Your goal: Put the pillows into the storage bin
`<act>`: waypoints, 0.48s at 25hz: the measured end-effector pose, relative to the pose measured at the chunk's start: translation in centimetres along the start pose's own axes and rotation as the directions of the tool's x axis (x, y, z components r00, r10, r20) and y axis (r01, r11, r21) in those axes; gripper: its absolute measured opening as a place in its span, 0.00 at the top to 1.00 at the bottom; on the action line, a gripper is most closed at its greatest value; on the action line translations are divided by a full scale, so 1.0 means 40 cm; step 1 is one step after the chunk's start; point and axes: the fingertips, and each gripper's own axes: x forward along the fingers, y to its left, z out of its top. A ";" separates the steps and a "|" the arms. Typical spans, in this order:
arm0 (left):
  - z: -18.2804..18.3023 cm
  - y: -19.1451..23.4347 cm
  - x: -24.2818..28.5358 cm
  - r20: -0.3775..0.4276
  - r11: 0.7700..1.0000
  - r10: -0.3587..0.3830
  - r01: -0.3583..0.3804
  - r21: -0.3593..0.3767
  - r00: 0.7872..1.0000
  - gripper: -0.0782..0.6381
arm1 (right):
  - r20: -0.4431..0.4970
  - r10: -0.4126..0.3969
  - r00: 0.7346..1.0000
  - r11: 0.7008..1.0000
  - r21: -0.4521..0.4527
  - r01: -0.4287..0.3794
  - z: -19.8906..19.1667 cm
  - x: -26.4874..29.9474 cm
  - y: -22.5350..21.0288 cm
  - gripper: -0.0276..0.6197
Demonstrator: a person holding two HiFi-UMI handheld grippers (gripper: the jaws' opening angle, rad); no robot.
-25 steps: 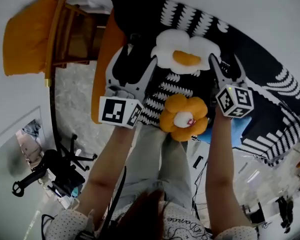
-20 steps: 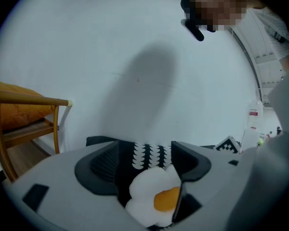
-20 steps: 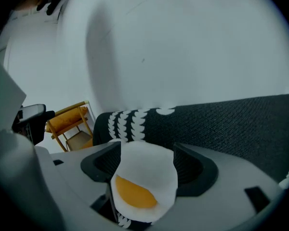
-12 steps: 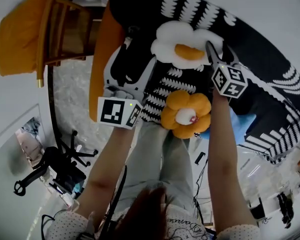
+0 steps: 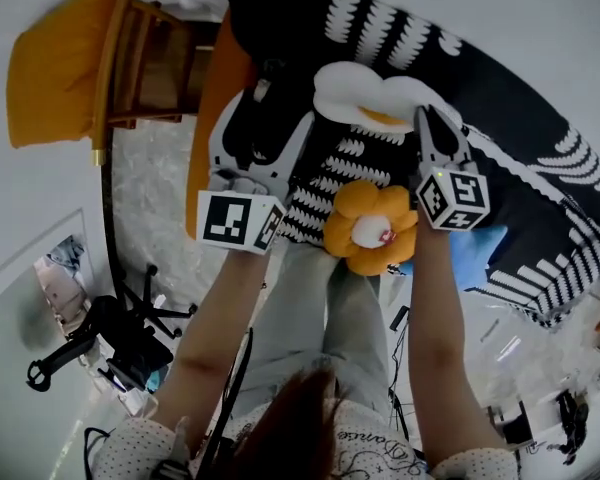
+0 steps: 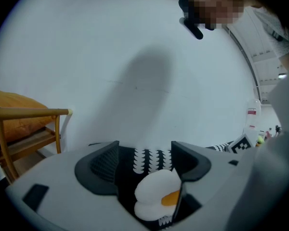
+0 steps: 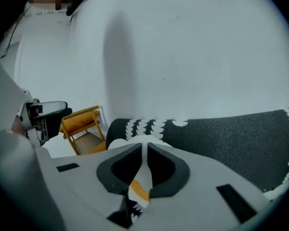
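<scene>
The white pillow (image 5: 375, 96) lies far on the black sofa (image 5: 510, 98), long axis left-right, its right edge pinched by the right gripper (image 5: 421, 118), whose jaws have just been closing; the left gripper (image 5: 277, 108) hangs open just left.

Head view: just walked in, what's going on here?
A person works a gripper in each hand. The right gripper has just closed its jaws on the edge of the white flower-shaped pillow with an orange centre, on the black-and-white patterned cover. The left gripper is open, gripping nothing. The orange flower-shaped pillow lies nearby, ungripped.
</scene>
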 end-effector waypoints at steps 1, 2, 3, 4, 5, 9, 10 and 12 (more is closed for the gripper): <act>0.018 -0.005 -0.007 0.010 1.000 0.000 0.000 0.004 1.000 0.44 | 0.020 0.006 1.000 1.000 -0.004 -0.006 0.025 -0.025 0.012 0.89; 0.037 -0.012 -0.014 0.021 1.000 -0.002 0.002 0.008 1.000 0.44 | 0.041 0.009 0.999 1.000 -0.011 -0.009 0.054 -0.051 0.022 0.89; 0.058 -0.022 -0.021 0.033 1.000 -0.007 0.007 0.010 0.999 0.44 | 0.063 0.010 0.998 1.000 -0.020 -0.009 0.086 -0.079 0.029 0.89; 0.079 -0.035 -0.029 0.044 1.000 -0.014 0.013 0.012 0.999 0.44 | 0.084 0.009 0.996 1.000 -0.029 -0.007 0.121 -0.109 0.035 0.89; 0.100 -0.049 -0.038 0.054 1.000 -0.020 0.020 0.015 0.998 0.44 | 0.104 0.007 0.995 0.999 -0.037 -0.003 0.157 -0.140 0.039 0.89; 0.187 -0.119 -0.070 0.088 0.998 -0.061 0.058 0.039 0.994 0.45 | 0.188 -0.010 0.982 0.998 -0.059 0.022 0.304 -0.284 0.047 0.89; 0.210 -0.136 -0.077 0.098 0.997 -0.071 0.067 0.045 0.993 0.46 | 0.212 -0.014 0.977 0.998 -0.065 0.029 0.340 -0.322 0.050 0.89; 0.258 -0.166 -0.094 0.116 0.995 -0.086 0.080 0.057 0.989 0.46 | 0.256 -0.017 0.967 0.996 -0.079 0.038 0.404 -0.396 0.062 0.89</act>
